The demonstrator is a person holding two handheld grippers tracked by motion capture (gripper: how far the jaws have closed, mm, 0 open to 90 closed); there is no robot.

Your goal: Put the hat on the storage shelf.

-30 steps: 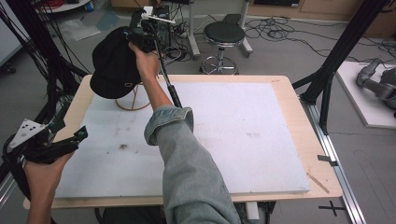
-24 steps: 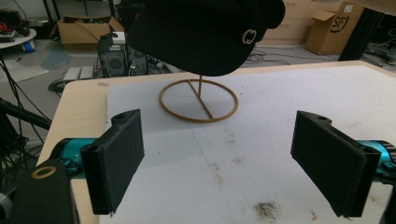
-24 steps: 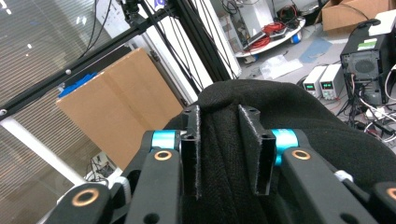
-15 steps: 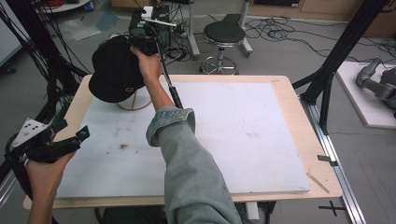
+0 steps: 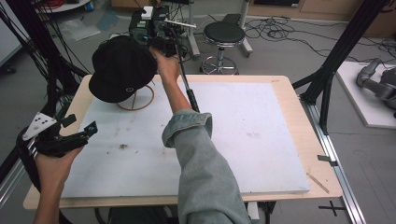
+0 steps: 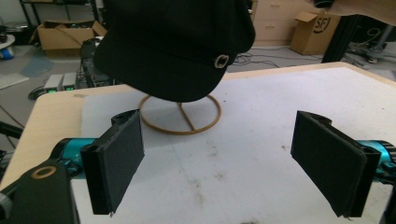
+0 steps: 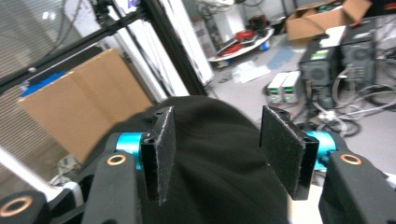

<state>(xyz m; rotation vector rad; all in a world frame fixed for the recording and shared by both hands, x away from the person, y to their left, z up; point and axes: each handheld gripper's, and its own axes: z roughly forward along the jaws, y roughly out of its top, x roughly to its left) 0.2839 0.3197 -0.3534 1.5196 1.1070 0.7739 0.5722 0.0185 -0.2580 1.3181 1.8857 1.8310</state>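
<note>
The black cap (image 5: 120, 70) is seated on the wooden stand (image 5: 136, 99). The right gripper (image 7: 214, 149) has just been opening above it (nothing gripped); the left gripper (image 6: 219, 165) is held wide open.

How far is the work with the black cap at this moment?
Done: the black cap sits on the wooden stand. In hand: the right gripper, above its crown, has just been opening, with nothing pinched between the pads. Left: drawing that hand away; the left gripper waits open above the table.
</note>
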